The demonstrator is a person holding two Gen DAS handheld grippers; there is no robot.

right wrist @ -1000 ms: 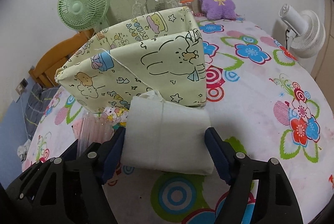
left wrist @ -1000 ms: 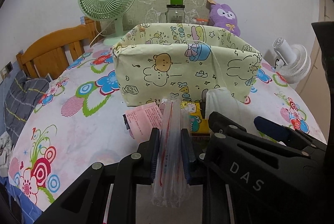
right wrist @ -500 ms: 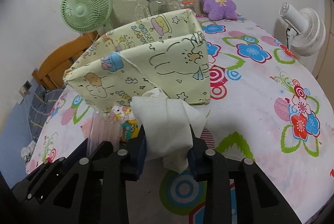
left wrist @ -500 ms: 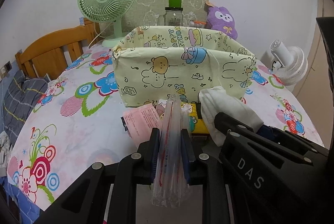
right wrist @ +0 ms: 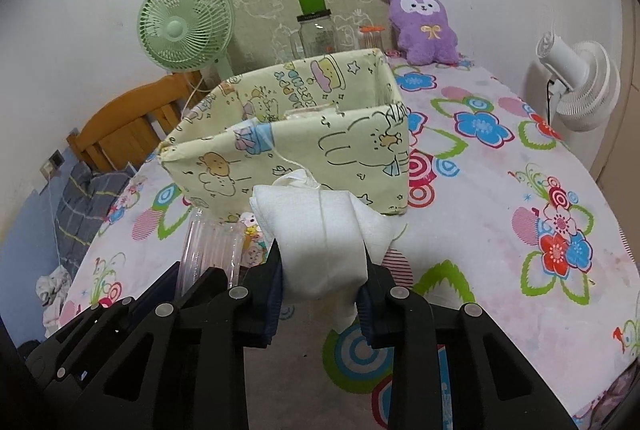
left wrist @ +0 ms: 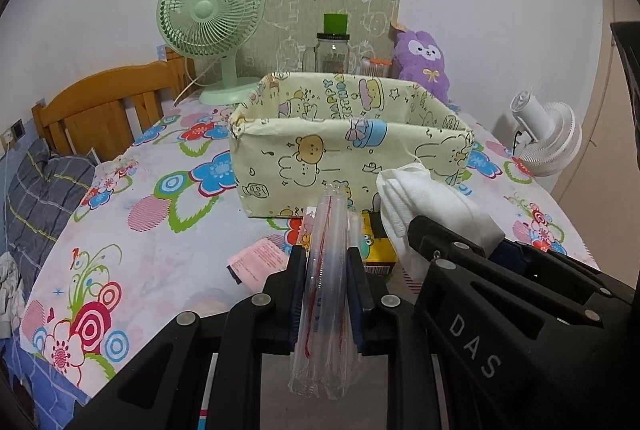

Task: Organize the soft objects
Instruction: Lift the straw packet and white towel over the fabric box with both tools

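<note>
A pale yellow fabric bin [left wrist: 348,157] [right wrist: 304,153] with cartoon prints stands on the flowered tablecloth, just beyond both grippers. My left gripper [left wrist: 326,270] is shut on a clear plastic packet [left wrist: 326,294] with a red line, held upright in front of the bin. To its right my right gripper [right wrist: 322,270] is shut on a folded white cloth [right wrist: 320,230] [left wrist: 428,209], which bunches up between the pads and hangs a little above the table. The plastic packet [right wrist: 210,250] also shows at the left in the right wrist view.
A pink paper packet [left wrist: 260,262] and a yellow cartoon-printed pack [left wrist: 376,246] lie on the tablecloth [left wrist: 152,230] before the bin. Behind it stand a green fan [left wrist: 212,17], a glass jar [left wrist: 332,53] and a purple plush [left wrist: 424,61]. A white fan [left wrist: 548,137] is at the right edge.
The right gripper's jaws closed on the white cloth, squeezing it from flat to bunched, and lifted it slightly. The left gripper kept hold of the plastic packet and barely moved.
</note>
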